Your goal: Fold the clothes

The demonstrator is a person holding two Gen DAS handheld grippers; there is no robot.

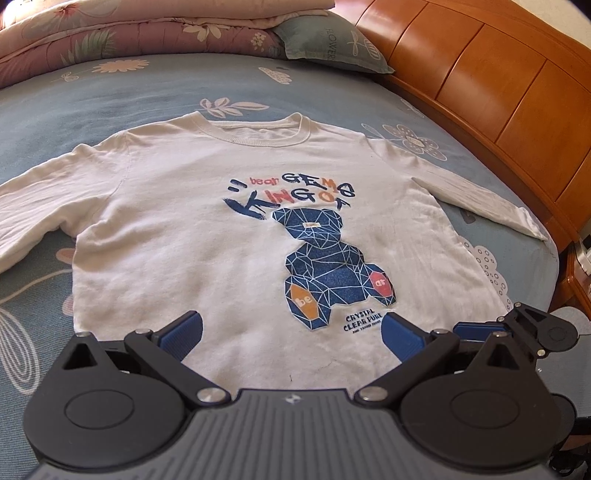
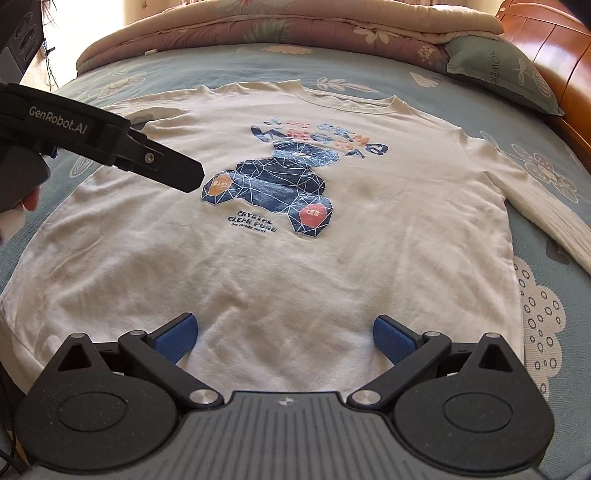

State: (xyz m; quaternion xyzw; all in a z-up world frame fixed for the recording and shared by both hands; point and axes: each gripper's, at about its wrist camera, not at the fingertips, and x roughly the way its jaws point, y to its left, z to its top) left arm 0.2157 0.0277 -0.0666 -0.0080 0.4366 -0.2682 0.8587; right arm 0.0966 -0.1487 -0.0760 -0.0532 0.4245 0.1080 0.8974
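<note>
Bed (image 1: 110, 92) w/ blue floral sheet fills both views, wooden headboard (image 1: 498, 92) along its right side, folded quilt (image 1: 129, 33) and green pillow (image 1: 332, 40) at far end. White long-sleeve shirt (image 1: 192, 206) lies flat on sheet, front up, sleeves spread out, blue bear print (image 1: 332, 269) mid-chest. Left gripper (image 1: 291, 332) hovers over hem area, blue pads wide apart, nothing between. Right gripper (image 2: 284, 336) same: jaws wide, empty, over lower hem. Hand (image 2: 29, 201) on left gripper's handle at right-view edge
</note>
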